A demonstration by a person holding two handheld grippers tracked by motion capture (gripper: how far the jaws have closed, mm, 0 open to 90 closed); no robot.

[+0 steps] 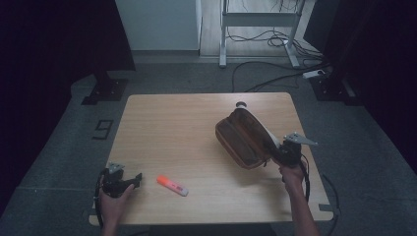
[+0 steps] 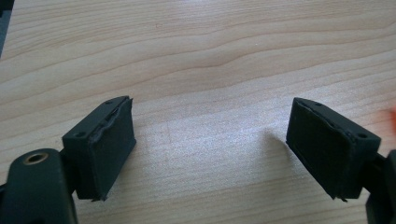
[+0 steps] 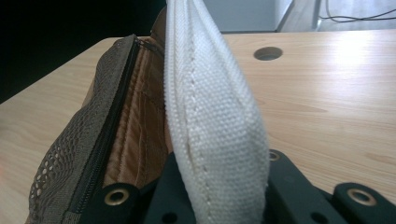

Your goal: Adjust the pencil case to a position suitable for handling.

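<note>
An open pouch, white canvas outside and brown inside, lies tilted at the table's right centre. My right gripper is shut on its near edge. In the right gripper view the white canvas wall rises between the jaws, with the brown lining and a mesh zip pocket to its left. An orange highlighter with a pale cap lies near the front edge. My left gripper rests just left of it, open. In the left gripper view the gripper has its jaws wide apart over bare wood, and an orange blur marks the right edge.
The wooden table has a round hole at its far edge, just behind the pouch, also seen as a hole in the right gripper view. Beyond the table are grey floor, a white desk frame, loose cables and dark curtains.
</note>
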